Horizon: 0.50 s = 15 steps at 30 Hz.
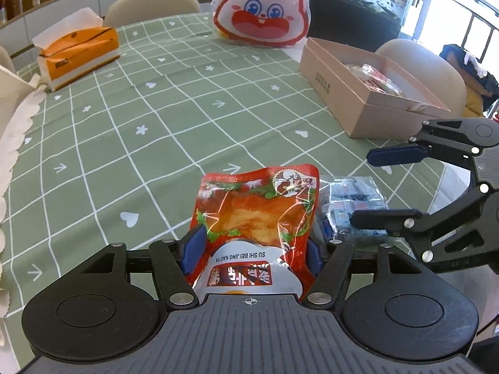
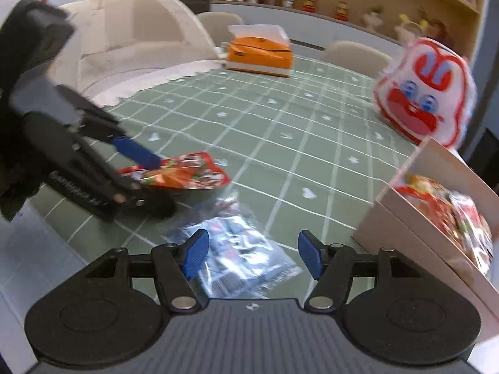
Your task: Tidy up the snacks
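A red snack packet (image 1: 255,212) sits bowed between the blue pads of my left gripper (image 1: 254,249), which is shut on its sides. In the right wrist view the same red snack packet (image 2: 177,174) hangs just above the green checked tablecloth in the left gripper (image 2: 159,184). Beside it on the cloth lies a clear packet of blue-and-white sweets (image 1: 349,205). My right gripper (image 2: 251,254) stands open over that clear packet (image 2: 237,255), its pads apart from the wrapper. It also shows from the right as the right gripper (image 1: 363,187).
A pink cardboard box (image 1: 327,84) holding several snack packets stands at the right, seen too as the box (image 2: 405,233). A rabbit-faced bag (image 1: 262,9) is at the far edge, an orange tissue box (image 1: 78,53) at the far left. Beige chairs surround the table.
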### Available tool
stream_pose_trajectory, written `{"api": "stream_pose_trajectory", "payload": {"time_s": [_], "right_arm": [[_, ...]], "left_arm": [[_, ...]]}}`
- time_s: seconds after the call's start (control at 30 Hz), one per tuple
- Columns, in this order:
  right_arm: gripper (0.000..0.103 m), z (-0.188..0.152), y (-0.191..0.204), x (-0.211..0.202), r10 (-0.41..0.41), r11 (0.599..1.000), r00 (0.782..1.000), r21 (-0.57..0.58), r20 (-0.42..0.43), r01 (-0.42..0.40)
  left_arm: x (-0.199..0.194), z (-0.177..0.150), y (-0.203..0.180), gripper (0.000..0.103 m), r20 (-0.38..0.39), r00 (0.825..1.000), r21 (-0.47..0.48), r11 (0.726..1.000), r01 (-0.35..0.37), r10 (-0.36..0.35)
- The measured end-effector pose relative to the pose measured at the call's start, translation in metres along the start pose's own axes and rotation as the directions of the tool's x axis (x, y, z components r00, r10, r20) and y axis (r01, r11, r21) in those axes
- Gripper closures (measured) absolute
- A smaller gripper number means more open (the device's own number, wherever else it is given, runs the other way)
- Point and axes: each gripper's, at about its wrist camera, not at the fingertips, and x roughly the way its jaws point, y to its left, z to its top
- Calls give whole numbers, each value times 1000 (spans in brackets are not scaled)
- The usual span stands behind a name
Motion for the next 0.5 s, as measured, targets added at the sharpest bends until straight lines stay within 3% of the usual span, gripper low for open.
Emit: {"api": "stream_pose_trajectory", "payload": {"time_s": [0.23, 0.5], "right_arm": [[39, 12, -2, 4, 83, 996, 996, -25, -34, -84], [39, 7, 17, -9, 92, 973, 994, -210, -55, -102]], "left_arm": [[-2, 0, 5, 40, 6, 1000, -42, 999, 18, -18], [-3, -1, 6, 41, 11, 1000, -81, 996, 20, -19]]}}
